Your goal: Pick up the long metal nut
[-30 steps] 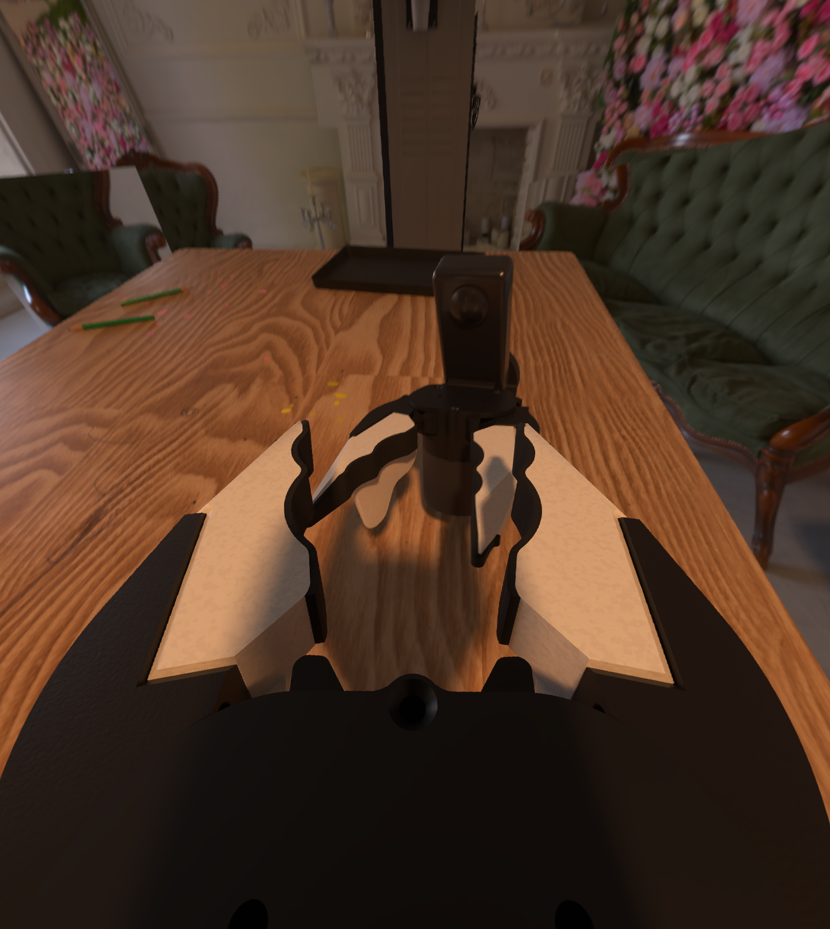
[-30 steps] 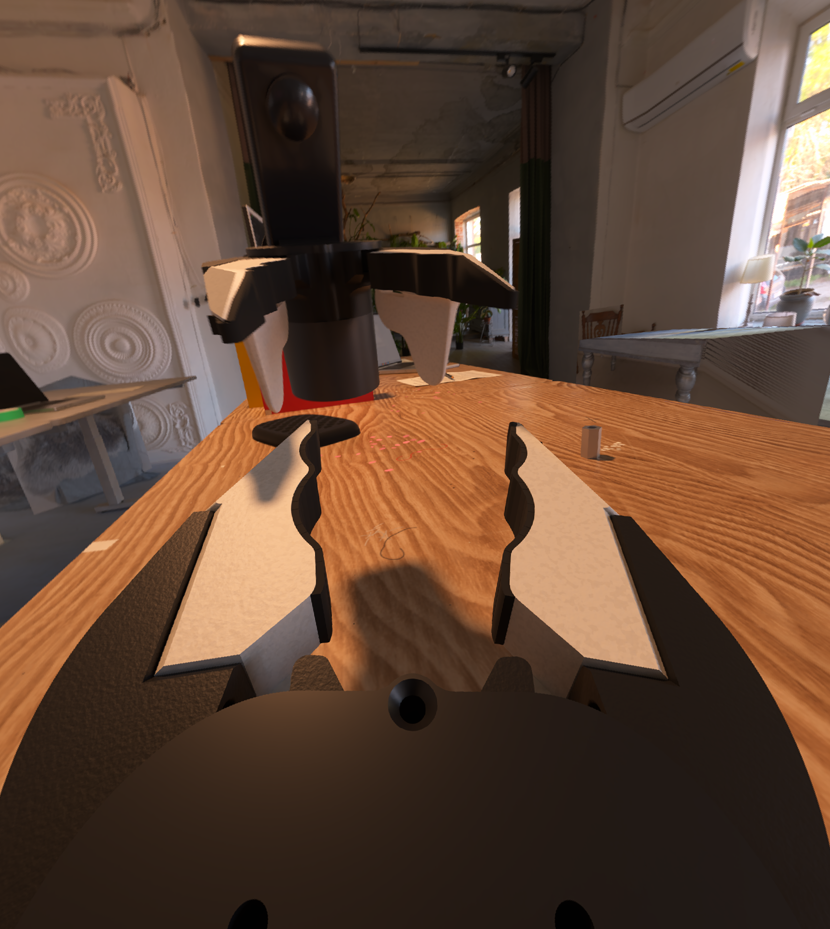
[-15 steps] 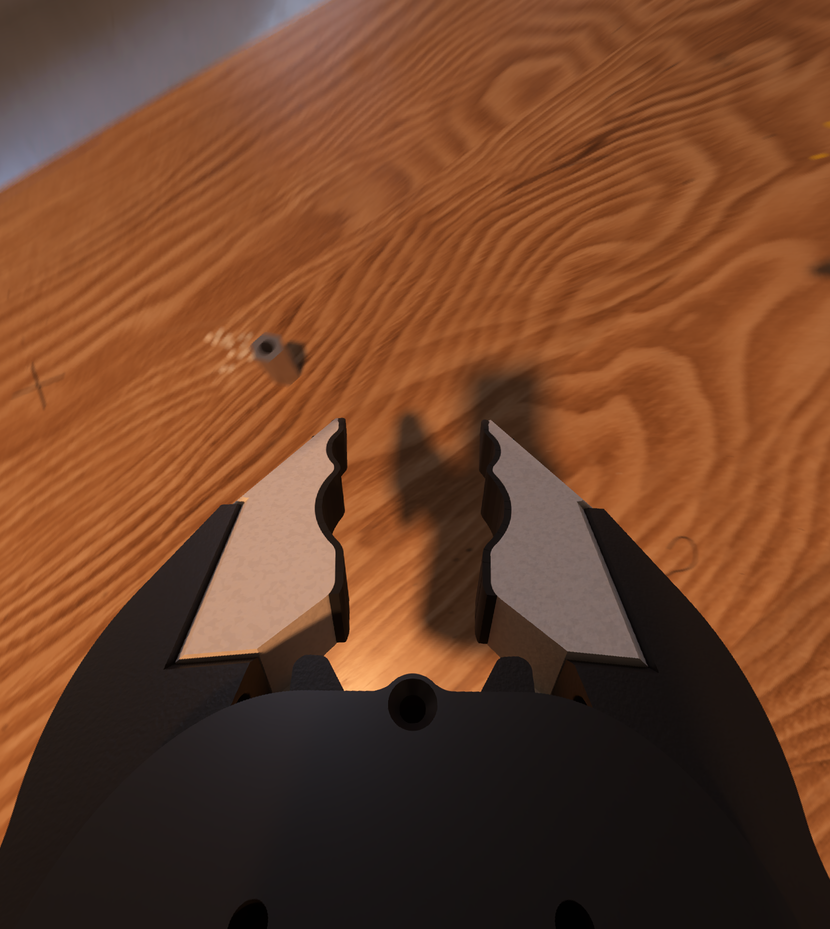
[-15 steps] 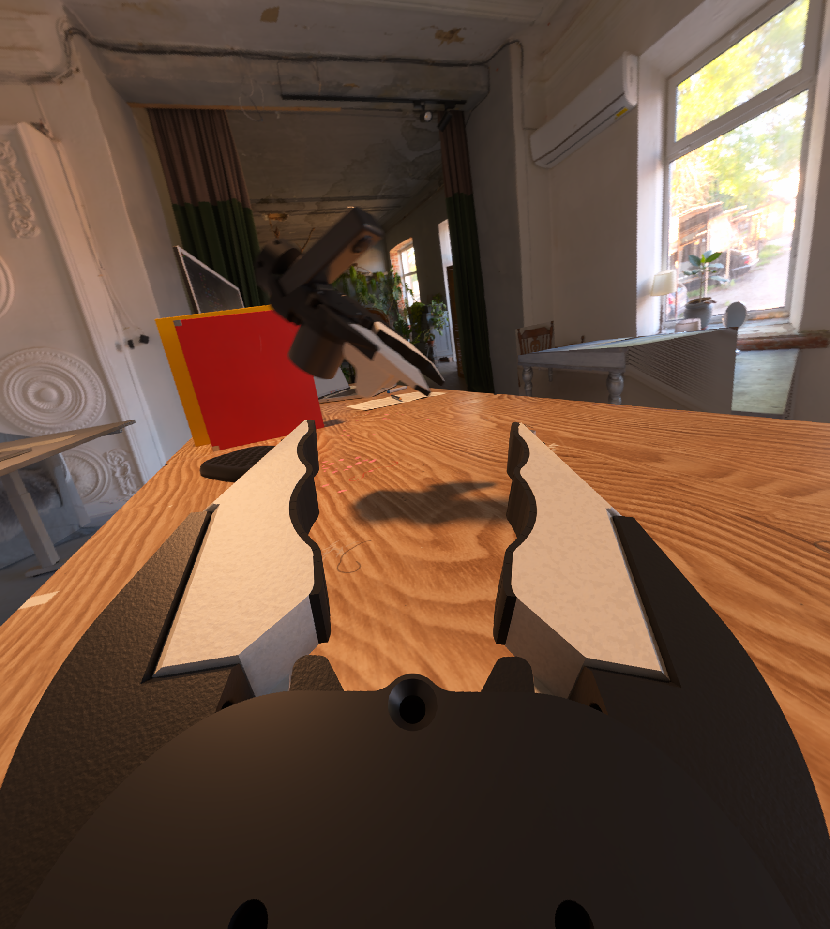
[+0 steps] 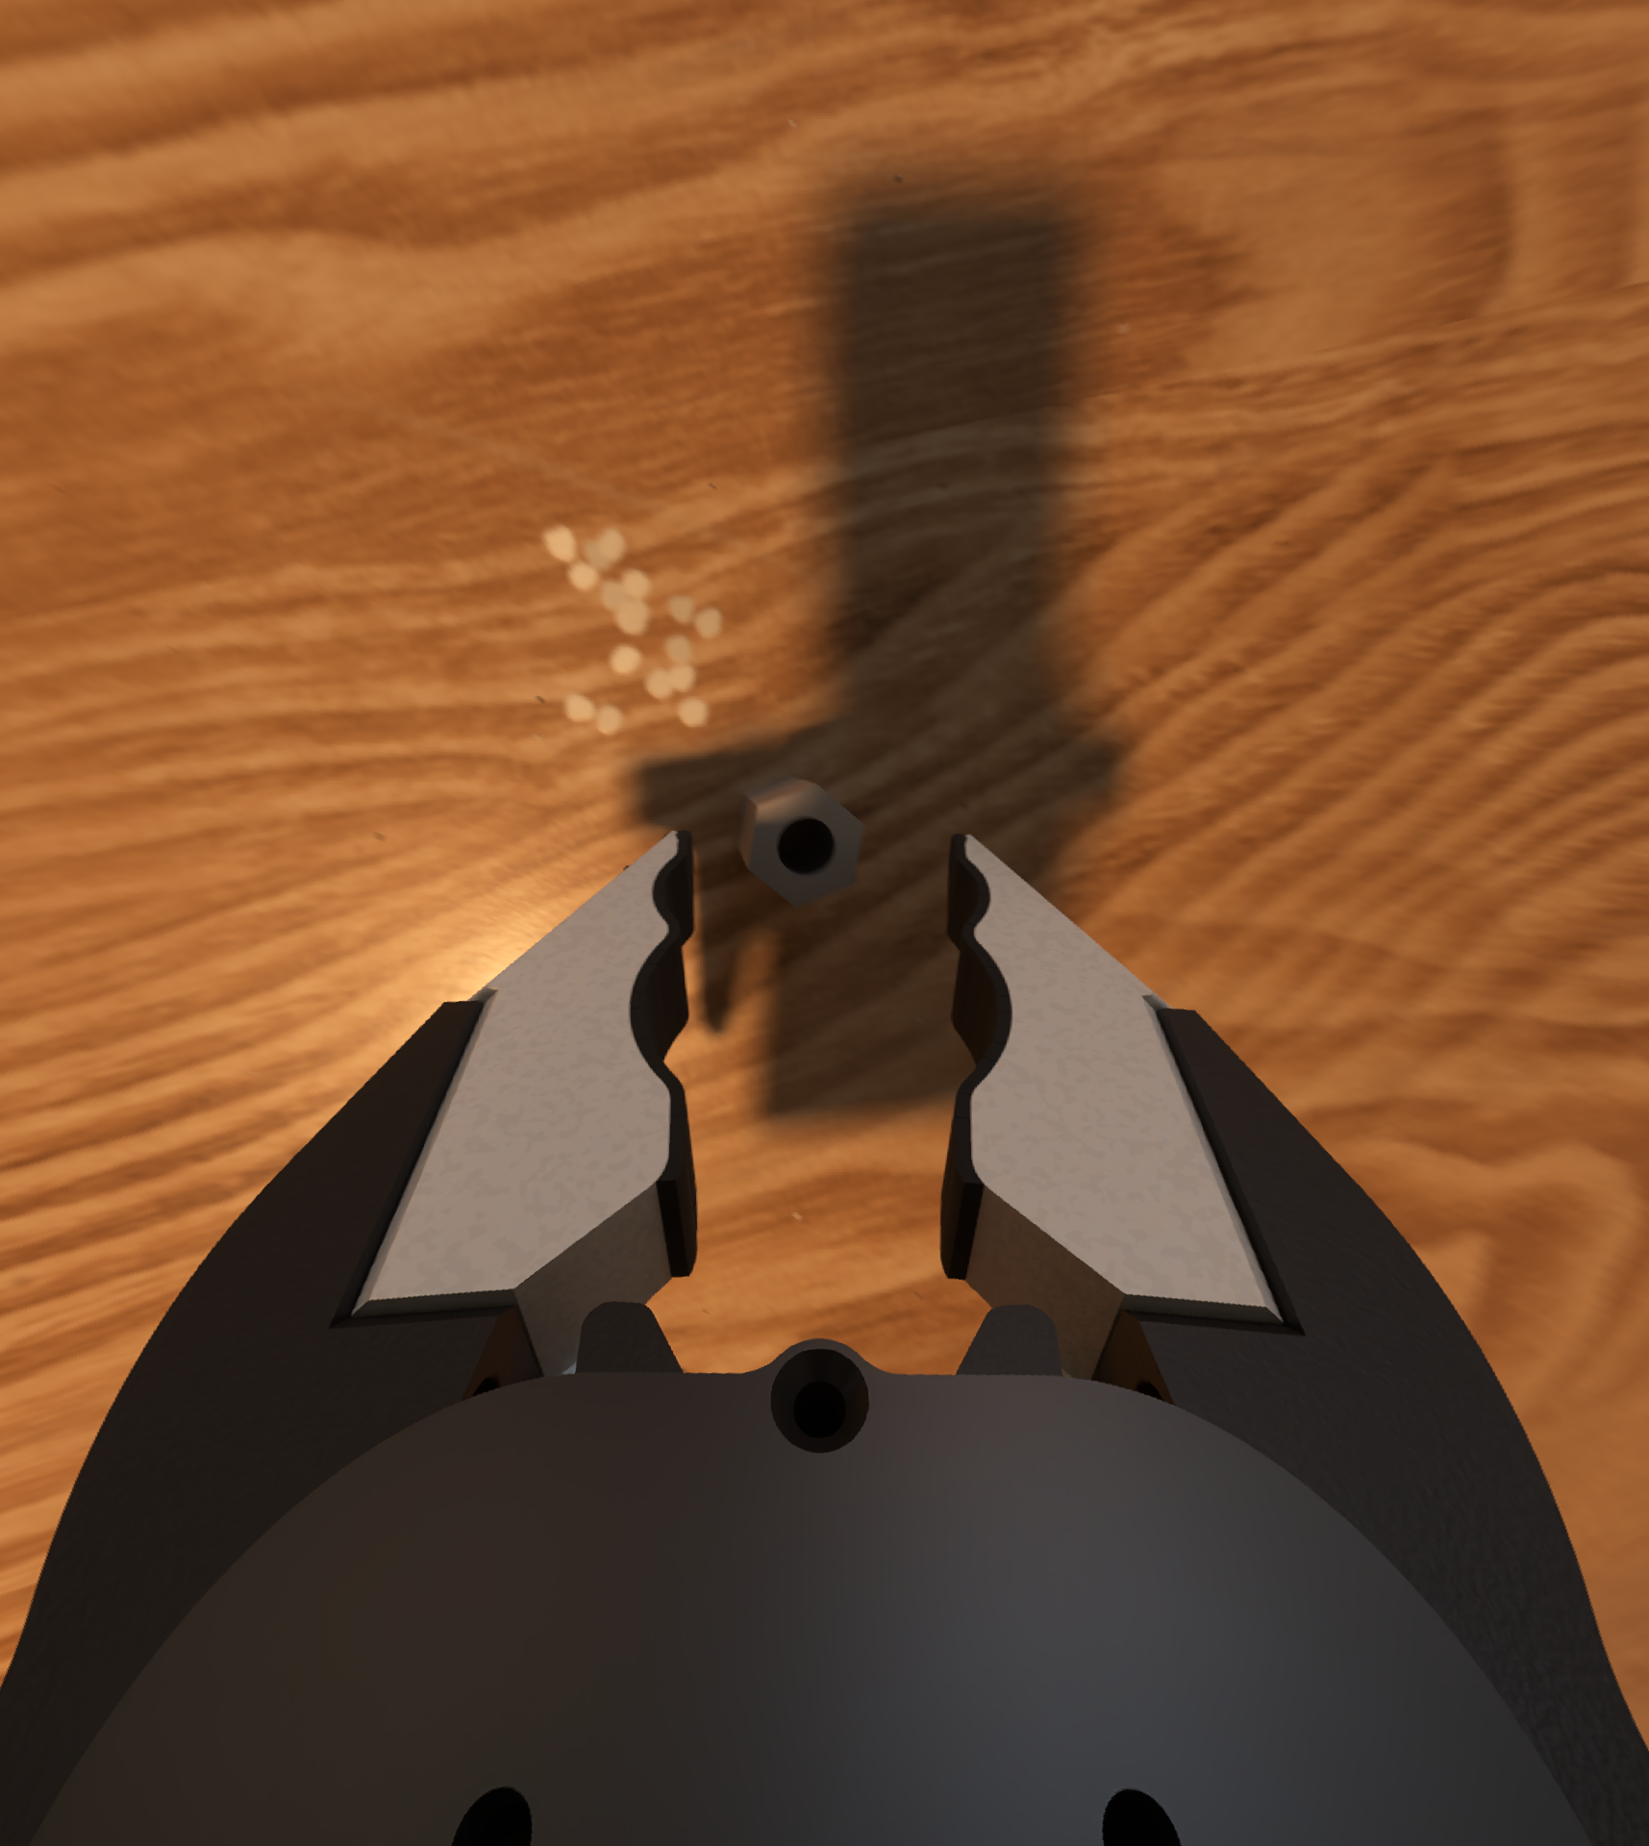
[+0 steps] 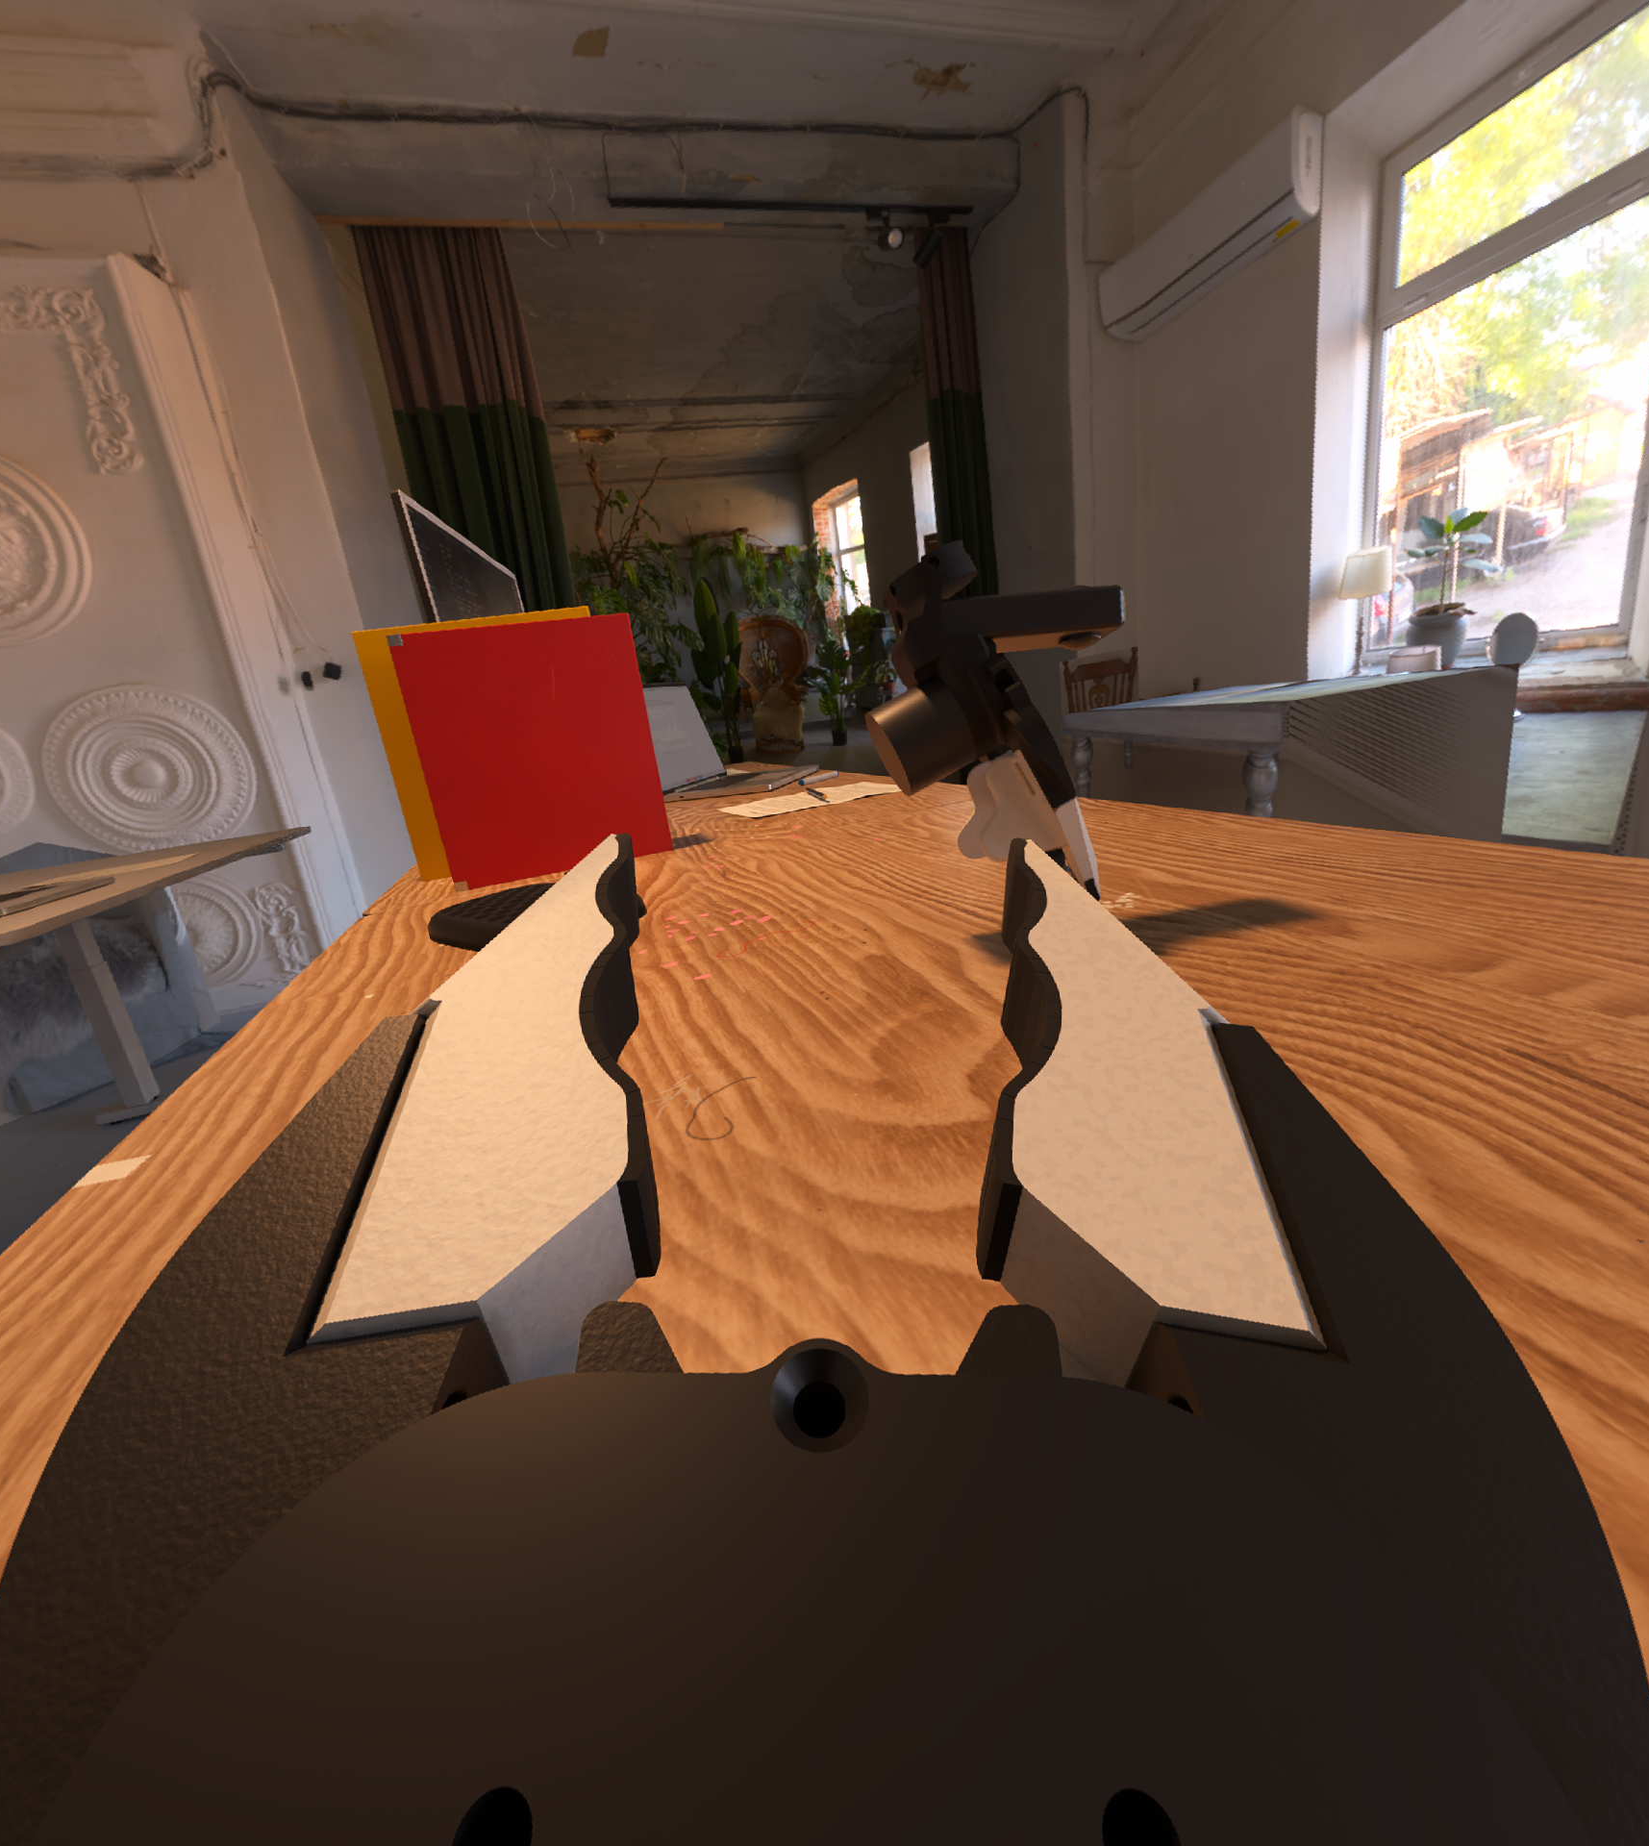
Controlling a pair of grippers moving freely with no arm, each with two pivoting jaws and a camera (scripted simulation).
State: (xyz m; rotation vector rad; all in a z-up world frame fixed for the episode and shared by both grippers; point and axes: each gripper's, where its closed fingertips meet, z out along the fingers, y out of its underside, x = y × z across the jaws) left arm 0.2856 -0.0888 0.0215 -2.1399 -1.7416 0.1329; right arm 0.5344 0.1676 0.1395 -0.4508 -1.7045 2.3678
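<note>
1. Left claw (image 5: 818, 849) pointed steeply down at the wooden desk (image 5: 301, 400); its two fingers stood apart, nothing between the pads.
2. Long metal nut (image 5: 801, 841) stood on end on the desk, hexagonal, its bore facing the left wrist camera. It sat just beyond the fingertips, in line with the gap between them and nearer the left fingertip (image 5: 675, 869). No contact with either finger could be seen.
3. The nut lay inside the claw's dark shadow (image 5: 950, 450), which ran away across the grain toward the far side.
4. A cluster of pale round specks (image 5: 635, 624) marked the desk just beyond and to the left of the nut.
5. Right claw (image 6: 818, 859) was held low and nearly level over the desk, fingers spread wide, empty.
6. In the right wrist view the left claw (image 6: 1050, 849) showed farther off, right of centre, tilted tips-down with its tips close to the desk. The nut itself could not be made out there.
7. At the far left of the desk stood a red panel (image 6: 530, 739) with a yellow panel (image 6: 390, 739) behind it; a dark flat pad (image 6: 490, 914) lay in front of them. Papers (image 6: 800, 799) lay at the far end.
</note>
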